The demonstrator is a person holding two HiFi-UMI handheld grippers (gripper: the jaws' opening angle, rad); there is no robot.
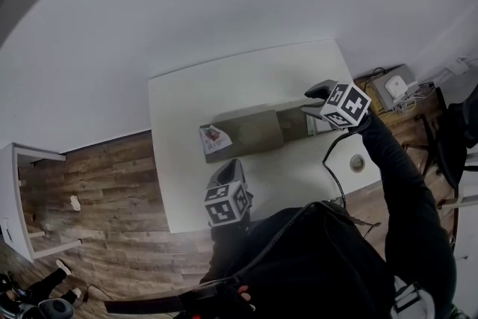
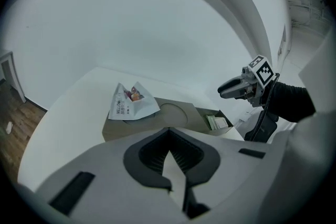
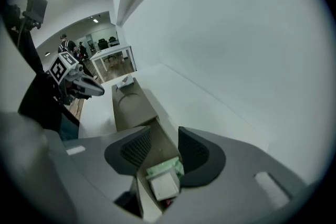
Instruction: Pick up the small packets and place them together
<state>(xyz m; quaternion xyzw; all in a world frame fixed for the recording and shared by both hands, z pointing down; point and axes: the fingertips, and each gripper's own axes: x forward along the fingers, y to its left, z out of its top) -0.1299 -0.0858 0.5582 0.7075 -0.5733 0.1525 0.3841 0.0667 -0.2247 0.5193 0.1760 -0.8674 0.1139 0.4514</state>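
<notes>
Nearest, the left gripper (image 1: 225, 169) hung closed and empty over the white table (image 1: 183, 190). Beyond it, one loose packet (image 1: 214, 137) lay on the left end of the brown box (image 1: 258, 131), close to its edge (a nudge from shut jaws could probably slide it off). Farther right, the right gripper (image 1: 317, 100) stood with jaws apart, holding nothing, above the open compartment (image 1: 293, 122) where the other packets (image 3: 164, 178) lay. If it descended crooked, a jaw might have struck the wall and shifted the box.
</notes>
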